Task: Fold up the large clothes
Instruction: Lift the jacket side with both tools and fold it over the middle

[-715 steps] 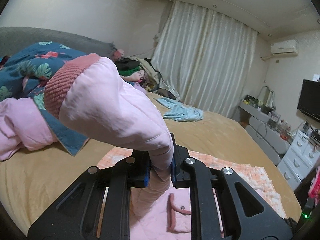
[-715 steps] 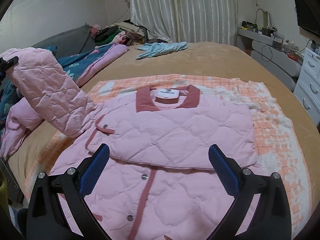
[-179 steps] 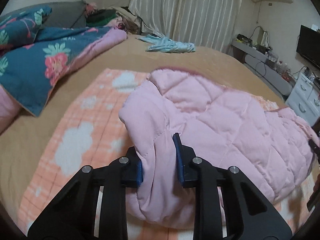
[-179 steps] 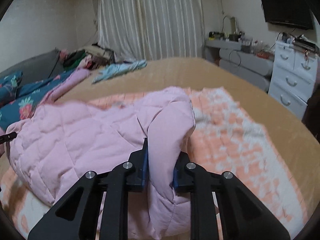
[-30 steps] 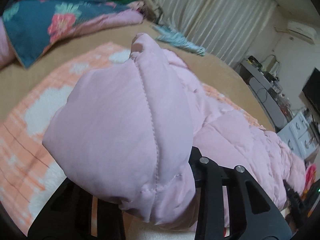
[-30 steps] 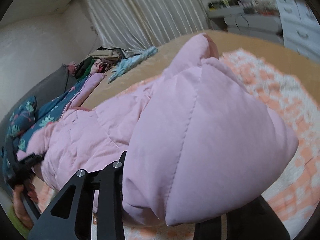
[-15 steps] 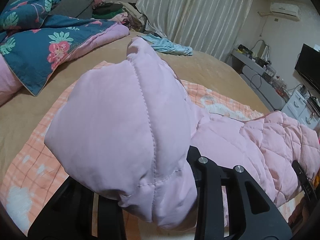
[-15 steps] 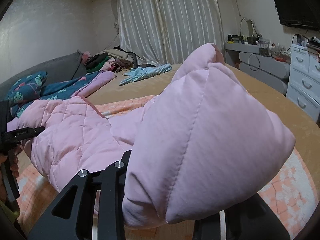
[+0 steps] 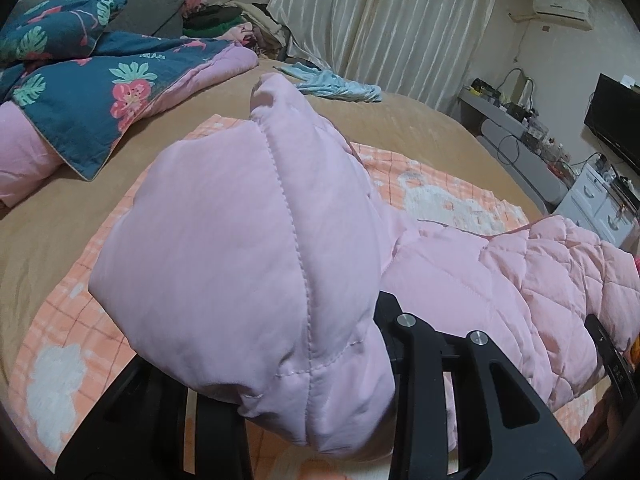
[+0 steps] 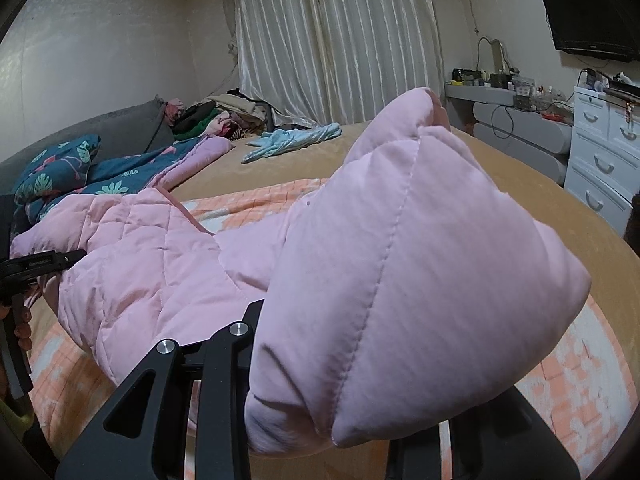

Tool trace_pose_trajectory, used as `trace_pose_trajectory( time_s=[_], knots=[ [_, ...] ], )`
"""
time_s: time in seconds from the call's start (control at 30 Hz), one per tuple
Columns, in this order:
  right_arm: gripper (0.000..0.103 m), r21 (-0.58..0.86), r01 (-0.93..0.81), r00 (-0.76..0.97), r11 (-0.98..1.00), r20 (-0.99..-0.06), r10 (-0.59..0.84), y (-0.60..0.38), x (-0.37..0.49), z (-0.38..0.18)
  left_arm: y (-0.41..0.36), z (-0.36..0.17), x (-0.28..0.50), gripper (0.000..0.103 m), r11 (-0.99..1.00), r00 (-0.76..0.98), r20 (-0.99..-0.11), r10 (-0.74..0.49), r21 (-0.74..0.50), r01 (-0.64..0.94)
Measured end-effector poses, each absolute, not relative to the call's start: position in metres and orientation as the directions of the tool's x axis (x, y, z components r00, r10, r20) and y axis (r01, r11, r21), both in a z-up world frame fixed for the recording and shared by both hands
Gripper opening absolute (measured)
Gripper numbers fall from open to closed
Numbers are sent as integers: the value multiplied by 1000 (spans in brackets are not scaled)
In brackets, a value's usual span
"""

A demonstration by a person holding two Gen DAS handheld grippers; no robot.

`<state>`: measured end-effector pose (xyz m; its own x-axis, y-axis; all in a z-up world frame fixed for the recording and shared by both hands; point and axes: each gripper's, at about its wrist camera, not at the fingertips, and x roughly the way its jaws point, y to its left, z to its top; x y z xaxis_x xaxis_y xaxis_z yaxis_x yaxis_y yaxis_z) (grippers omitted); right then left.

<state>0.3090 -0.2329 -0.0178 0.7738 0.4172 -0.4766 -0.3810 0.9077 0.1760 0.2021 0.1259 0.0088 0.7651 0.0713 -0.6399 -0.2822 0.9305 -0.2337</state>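
Left wrist view: the left tongs (image 9: 320,364) pinch a puffed corner of the pink quilted jacket (image 9: 248,248), which bulges over the fingers and hides the tips.
Jacket there: it stretches rightward above the orange checked blanket (image 9: 60,344) on the tan bed (image 9: 420,124), lifted near the bed's near edge.
Far side: a floral quilt (image 9: 80,92) at the left edge, a light blue garment (image 9: 340,84) toward the far edge.
Right wrist view: the right tongs (image 10: 320,384) clamp the jacket's (image 10: 400,264) other corner, tips buried in fabric.
Left edge: the other tool's black arm (image 10: 36,266) grips the jacket.
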Motion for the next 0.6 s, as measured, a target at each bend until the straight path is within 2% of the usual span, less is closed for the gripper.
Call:
trace_pose_trajectory(
  time_s=[0.6],
  knots=[
    [29,187,-348,755,919,-525,393,-246,265,-31,120,-1,156,26,938,750,-658,69,-212,-273]
  ],
)
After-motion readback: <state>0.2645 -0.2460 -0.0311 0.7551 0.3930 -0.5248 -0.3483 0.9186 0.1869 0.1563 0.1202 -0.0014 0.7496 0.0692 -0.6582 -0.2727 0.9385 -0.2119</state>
